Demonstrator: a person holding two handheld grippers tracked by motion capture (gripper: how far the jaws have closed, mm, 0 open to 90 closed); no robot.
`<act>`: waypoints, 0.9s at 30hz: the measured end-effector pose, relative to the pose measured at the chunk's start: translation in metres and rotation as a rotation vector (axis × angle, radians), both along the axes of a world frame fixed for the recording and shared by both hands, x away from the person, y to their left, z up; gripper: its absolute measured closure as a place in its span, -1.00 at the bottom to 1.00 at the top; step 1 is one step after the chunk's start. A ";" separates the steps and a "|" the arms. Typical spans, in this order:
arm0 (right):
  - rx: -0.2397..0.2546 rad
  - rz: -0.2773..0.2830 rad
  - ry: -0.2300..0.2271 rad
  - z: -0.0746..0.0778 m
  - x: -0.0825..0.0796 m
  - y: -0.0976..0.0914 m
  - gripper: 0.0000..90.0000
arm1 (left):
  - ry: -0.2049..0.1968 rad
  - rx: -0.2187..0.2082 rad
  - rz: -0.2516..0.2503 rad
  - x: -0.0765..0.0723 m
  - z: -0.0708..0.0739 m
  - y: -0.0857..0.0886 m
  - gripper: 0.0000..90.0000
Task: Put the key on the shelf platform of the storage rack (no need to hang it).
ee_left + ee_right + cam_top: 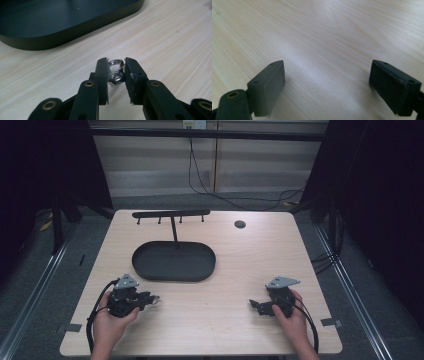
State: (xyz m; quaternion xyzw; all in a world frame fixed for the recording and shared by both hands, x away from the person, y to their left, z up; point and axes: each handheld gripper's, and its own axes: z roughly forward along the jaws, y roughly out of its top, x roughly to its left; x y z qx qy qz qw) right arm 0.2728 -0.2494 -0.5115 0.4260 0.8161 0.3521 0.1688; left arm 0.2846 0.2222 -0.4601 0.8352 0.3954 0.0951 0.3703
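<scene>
Tabletop (pixel 225 285), pale wood. Black oval tray (pixel 173 261) with hook rack (pixel 171 214) just beyond left gripper (pixel 152 299). Left fingers (pixel 103 72) clamp metal ring (pixel 117 71), tray up-left of it. Right gripper (pixel 254 305), fingers wide apart, empty, well right of tray.

Light wood counter (pixel 225 315). Black oval tray (pixel 173 261) at left-centre; black rack (pixel 171 214) with hooks rising behind tray. Round black grommet (pixel 240 224) near far edge.
</scene>
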 end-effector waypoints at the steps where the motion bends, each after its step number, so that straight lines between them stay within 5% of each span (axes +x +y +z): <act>1: 0.000 0.000 0.000 0.000 0.000 0.000 -0.71 | 0.000 0.001 0.000 0.001 0.001 0.000 0.63; 27: 0.000 0.000 -0.001 0.000 0.000 0.000 -0.71 | 0.051 -0.014 -0.015 0.018 0.011 -0.008 0.63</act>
